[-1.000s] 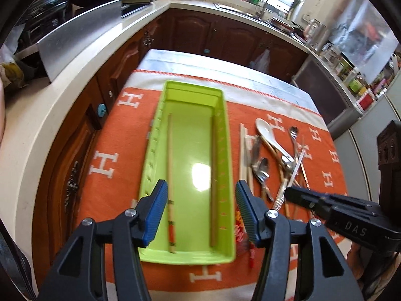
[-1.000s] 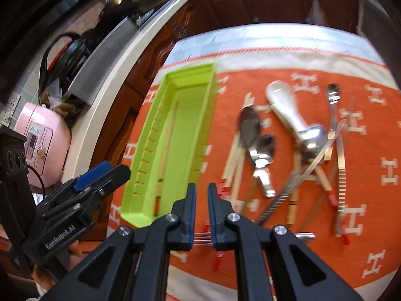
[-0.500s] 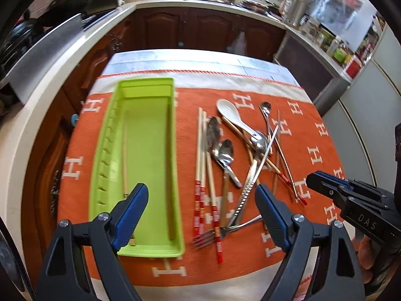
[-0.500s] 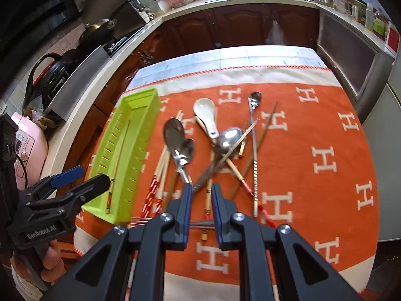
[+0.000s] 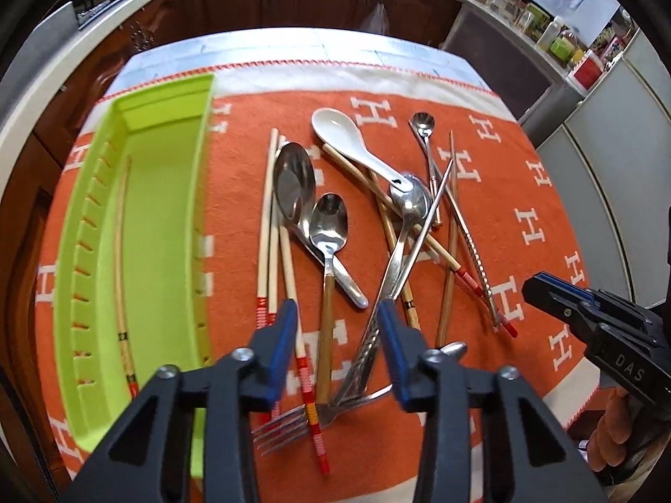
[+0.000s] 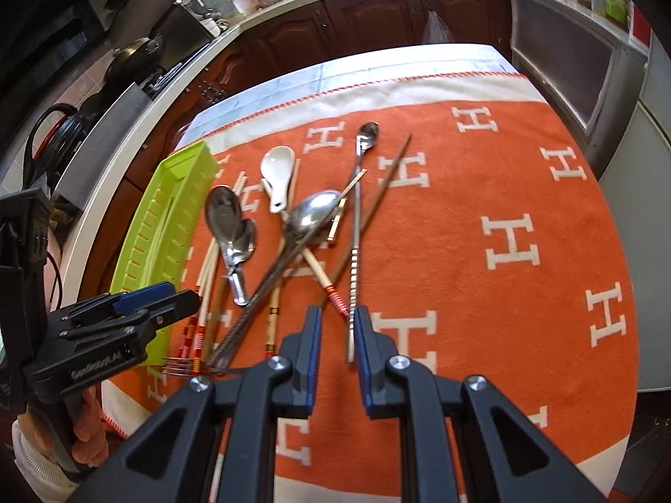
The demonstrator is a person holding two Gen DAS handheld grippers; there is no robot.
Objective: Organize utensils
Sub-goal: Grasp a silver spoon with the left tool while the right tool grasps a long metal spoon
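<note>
Left gripper: jaws part-spread and just closing in, pads pressing on nothing. It hangs above the near end of the utensil pile, with a wooden-handled spoon, a red-banded chopstick and a patterned steel handle lying on the cloth in the gap as the left wrist camera sees it.

Right gripper: jaws narrowly apart, gripping nothing. The near end of a long thin steel spoon shows between the pads; contact cannot be judged.

Utensils: loose in a crossed heap on the orange cloth, toward its left half. A white ceramic spoon lies at the far side, its handle resting on a steel ladle-type spoon. A large steel spoon sits left of it, beside three pale chopsticks. A fork lies at the near edge, tines pointing left.

Green tray: along the cloth's left edge, lengthwise, holding one chopstick against its left wall.

A person's fingers wrap the left gripper's handle.
</note>
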